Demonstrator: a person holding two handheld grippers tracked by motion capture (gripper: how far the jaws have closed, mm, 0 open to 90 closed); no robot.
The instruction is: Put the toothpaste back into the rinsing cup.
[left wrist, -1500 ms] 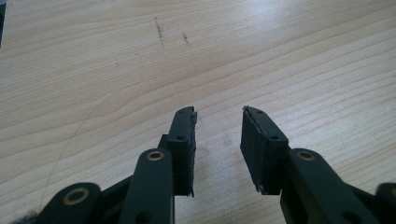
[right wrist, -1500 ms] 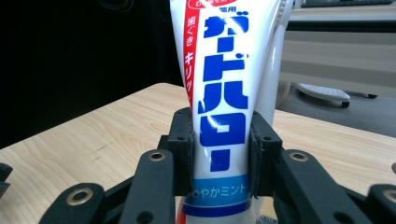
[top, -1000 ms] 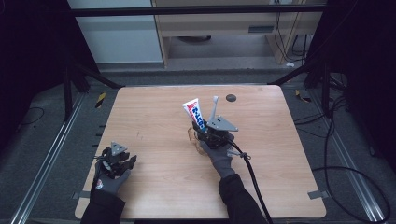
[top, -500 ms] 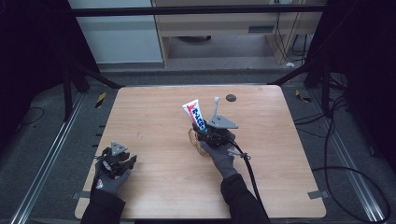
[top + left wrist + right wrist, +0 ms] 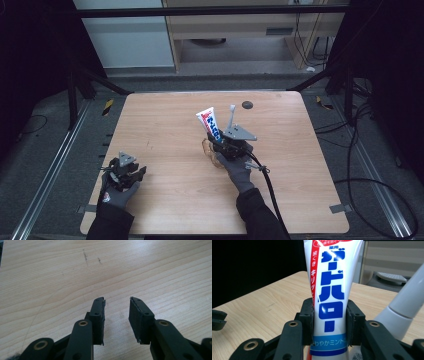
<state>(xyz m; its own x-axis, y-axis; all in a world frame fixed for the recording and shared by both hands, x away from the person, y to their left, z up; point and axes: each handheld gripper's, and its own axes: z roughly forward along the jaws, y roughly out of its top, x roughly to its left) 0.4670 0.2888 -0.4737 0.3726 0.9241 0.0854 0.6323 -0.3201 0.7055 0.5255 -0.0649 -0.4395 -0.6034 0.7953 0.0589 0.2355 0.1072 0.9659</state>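
A white toothpaste tube (image 5: 210,124) with red and blue print stands tilted up out of a tan cup (image 5: 207,151) near the middle of the table. My right gripper (image 5: 218,142) grips it low down. In the right gripper view the pads (image 5: 308,315) press on both sides of the tube (image 5: 329,297); the jaws have just been closing on it. A white toothbrush (image 5: 231,117) rises beside the tube, and its handle (image 5: 409,305) shows at the right. My left gripper (image 5: 125,170) rests at the table's front left, and its jaws (image 5: 117,301) are open over bare wood.
A small dark round spot (image 5: 247,105) lies near the far edge of the wooden table (image 5: 165,125). The right gripper's cable (image 5: 270,190) trails back toward the front edge. Dark frame posts stand at the far corners.
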